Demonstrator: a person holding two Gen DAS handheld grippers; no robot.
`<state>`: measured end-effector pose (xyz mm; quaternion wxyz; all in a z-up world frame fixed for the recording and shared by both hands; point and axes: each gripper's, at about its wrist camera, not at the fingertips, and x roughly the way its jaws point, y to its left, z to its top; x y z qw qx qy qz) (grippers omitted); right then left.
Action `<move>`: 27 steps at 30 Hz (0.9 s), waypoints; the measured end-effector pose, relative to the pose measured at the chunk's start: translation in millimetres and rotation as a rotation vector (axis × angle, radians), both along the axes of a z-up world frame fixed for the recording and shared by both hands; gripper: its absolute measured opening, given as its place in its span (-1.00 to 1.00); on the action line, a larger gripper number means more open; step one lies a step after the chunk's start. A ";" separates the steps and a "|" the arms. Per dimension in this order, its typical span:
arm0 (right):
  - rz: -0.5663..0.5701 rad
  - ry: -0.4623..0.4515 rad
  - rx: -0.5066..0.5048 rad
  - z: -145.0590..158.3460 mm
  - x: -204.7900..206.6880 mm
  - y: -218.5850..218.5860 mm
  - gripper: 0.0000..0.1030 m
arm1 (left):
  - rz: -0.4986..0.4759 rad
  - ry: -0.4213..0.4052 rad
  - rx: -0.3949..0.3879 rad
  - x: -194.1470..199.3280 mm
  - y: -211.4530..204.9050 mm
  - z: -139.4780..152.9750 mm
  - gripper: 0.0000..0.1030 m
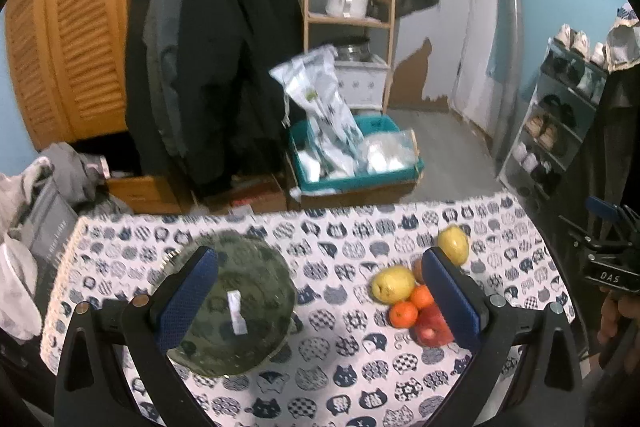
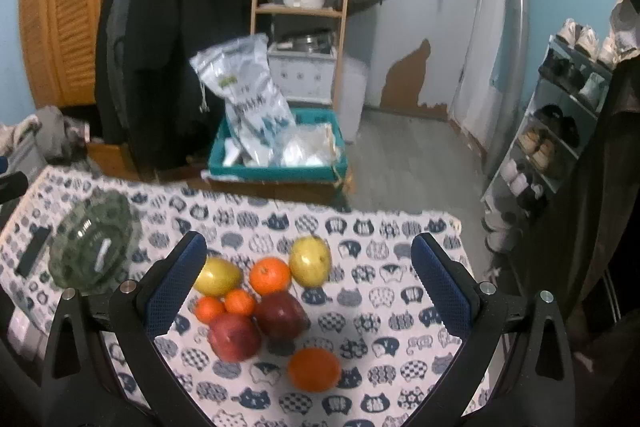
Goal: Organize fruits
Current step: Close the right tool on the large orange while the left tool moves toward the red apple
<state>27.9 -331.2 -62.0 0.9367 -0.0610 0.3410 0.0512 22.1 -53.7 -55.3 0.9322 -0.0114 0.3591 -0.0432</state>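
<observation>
The fruits lie loose in a tight cluster on the bench [image 2: 360,307], toward its right side: two red apples [image 2: 234,337] touching, small tangerines [image 2: 239,301] tucked against them, two oranges [image 2: 314,369], one apart at the near edge, and yellow pears [image 2: 310,261] at the back. All look whole, smooth and firm; motion blur softens their edges. The green glass bowl [image 1: 240,311] sits empty on the left, well apart from the pile, probably as the place they should go. The right tool [image 2: 306,291] hangs over the cluster with its jaws spread wide and nothing between them, likely lining up a first pick. The left tool [image 1: 320,299] is likewise wide apart and empty, above the bowl, perhaps to steady it.
</observation>
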 end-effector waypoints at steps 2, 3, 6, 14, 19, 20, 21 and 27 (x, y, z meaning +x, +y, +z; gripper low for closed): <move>-0.001 0.028 -0.005 -10.6 1.1 -2.8 0.95 | -0.013 0.039 -0.006 3.9 -7.1 -11.1 0.99; -0.002 0.041 -0.007 -15.3 1.7 -4.2 0.95 | -0.018 0.050 -0.006 5.1 -8.8 -15.1 0.99; -0.009 0.084 -0.002 -29.1 2.5 -9.7 0.95 | -0.031 0.089 0.002 7.8 -16.6 -28.0 0.99; -0.028 0.194 0.005 -65.2 5.9 -22.3 0.95 | -0.069 0.186 0.026 15.7 -43.2 -65.1 0.99; -0.033 0.281 0.001 -93.8 8.2 -27.9 0.95 | -0.088 0.273 0.030 23.1 -57.3 -94.9 0.98; -0.032 0.298 0.001 -100.0 9.0 -28.8 0.95 | -0.091 0.294 0.028 24.6 -60.1 -102.2 0.98; -0.032 0.314 0.000 -105.8 9.7 -29.0 0.95 | -0.092 0.307 0.026 25.2 -62.2 -106.6 0.98; -0.040 0.432 0.020 -146.9 14.6 -36.2 0.93 | -0.093 0.399 0.002 31.0 -73.7 -142.2 0.98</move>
